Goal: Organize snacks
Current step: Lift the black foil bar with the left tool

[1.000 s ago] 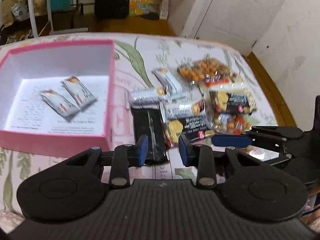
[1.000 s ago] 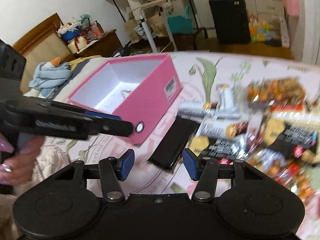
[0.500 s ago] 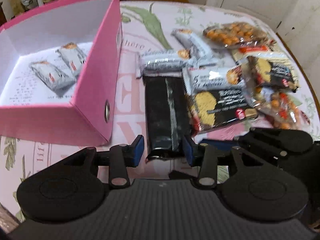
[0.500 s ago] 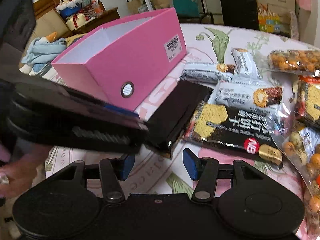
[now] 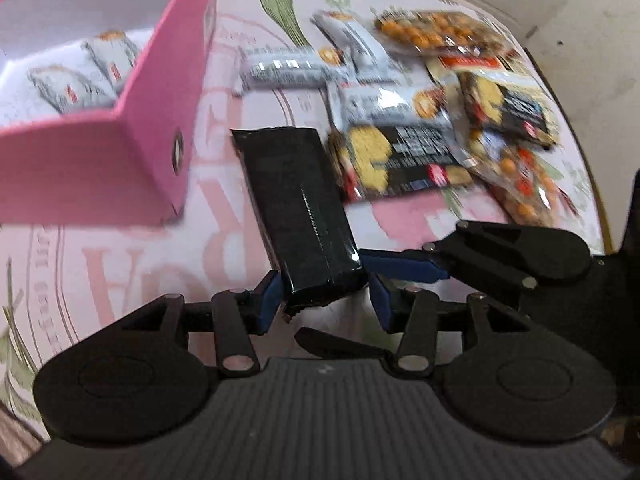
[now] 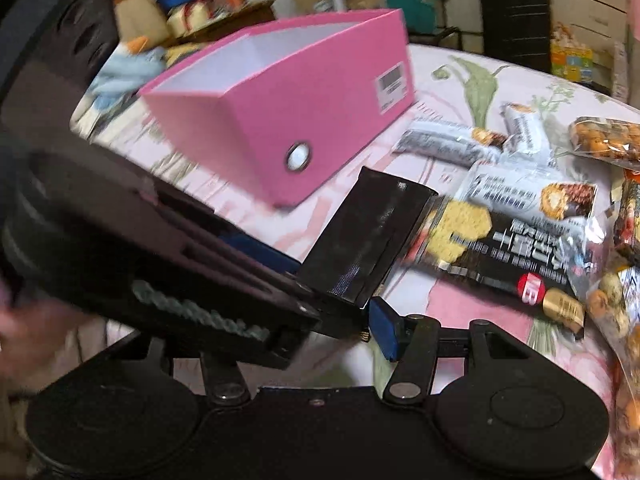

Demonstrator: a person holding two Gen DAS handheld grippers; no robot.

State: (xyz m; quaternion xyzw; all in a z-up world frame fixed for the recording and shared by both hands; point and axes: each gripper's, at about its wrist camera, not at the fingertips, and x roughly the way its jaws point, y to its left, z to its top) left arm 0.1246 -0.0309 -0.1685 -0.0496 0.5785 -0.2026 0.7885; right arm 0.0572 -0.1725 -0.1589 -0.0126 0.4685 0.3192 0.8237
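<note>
Tongs on the left (image 5: 322, 306) straddle the black snack packet's (image 5: 298, 208) near end, not yet gripping; right tongs (image 6: 320, 330) hover part-open, empty. Next, probably: squeeze, lift into pink box (image 5: 132, 152).

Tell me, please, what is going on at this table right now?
A person with a gripper in each hand is sorting snacks into a pink box, which already holds two white bars. The left gripper has just been opening its fingers around the near end of a black packet; the pads do not clearly press it yet. The right gripper waits close beside. More snacks lie beyond.
</note>
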